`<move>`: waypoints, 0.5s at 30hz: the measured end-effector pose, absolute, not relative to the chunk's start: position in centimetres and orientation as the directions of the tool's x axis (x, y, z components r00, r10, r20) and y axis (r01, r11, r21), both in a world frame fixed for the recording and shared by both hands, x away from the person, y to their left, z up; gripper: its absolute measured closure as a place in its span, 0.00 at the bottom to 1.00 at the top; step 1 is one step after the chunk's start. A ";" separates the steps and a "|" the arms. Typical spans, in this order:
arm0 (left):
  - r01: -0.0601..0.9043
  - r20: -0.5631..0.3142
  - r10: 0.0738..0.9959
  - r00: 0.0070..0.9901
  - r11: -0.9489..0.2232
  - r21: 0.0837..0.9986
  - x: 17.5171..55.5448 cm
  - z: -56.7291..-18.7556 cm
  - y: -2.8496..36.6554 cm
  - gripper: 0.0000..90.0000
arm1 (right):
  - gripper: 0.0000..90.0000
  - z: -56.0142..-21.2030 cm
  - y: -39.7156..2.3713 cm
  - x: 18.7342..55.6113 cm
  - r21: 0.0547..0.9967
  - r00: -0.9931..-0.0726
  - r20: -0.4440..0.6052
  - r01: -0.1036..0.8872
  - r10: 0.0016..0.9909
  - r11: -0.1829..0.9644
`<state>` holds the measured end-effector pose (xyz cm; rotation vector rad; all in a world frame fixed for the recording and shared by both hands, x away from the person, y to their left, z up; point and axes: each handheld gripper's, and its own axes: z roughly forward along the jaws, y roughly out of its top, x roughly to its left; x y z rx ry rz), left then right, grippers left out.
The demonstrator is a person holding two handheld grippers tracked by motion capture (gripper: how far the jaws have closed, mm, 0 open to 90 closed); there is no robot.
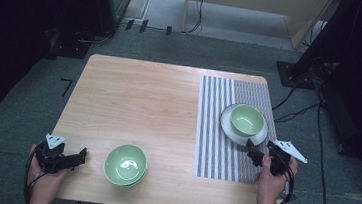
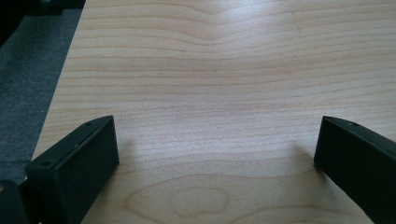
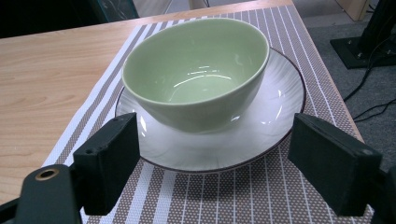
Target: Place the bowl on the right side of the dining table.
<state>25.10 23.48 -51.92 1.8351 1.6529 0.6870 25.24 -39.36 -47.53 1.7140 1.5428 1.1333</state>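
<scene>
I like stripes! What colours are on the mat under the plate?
Brown and white stripes on the woven placemat, clearest in the right gripper view.

Stacked green bowls [image 1: 125, 164] near front edge — wooden table [image 1: 139, 98], dark cables [image 1: 293, 113]

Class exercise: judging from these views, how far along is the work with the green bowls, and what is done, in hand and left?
Done: one green bowl sits on the white plate on the striped mat. In hand: nothing is gripped; the right gripper is open just short of that plate, and the left gripper is open over bare table. Left: likely the stacked green bowls near the front edge, untouched.
</scene>
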 end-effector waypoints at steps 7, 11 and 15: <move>0.702 0.000 0.995 0.104 -0.073 0.709 25.1 -51.9 23.5 0.00 | 0.18 -47.8 -39.1 24.5 0.845 -0.029 0.212 0.508 0.977 -0.168; 0.701 0.000 0.995 0.104 -0.073 0.709 25.1 -51.9 23.5 0.00 | 0.18 -48.3 -39.1 23.9 0.842 -0.029 0.208 0.515 0.978 -0.164; 0.702 0.000 0.995 0.104 -0.073 0.709 25.1 -51.9 23.5 0.00 | 0.18 -48.9 -39.1 23.3 0.834 -0.026 0.209 0.527 0.978 -0.165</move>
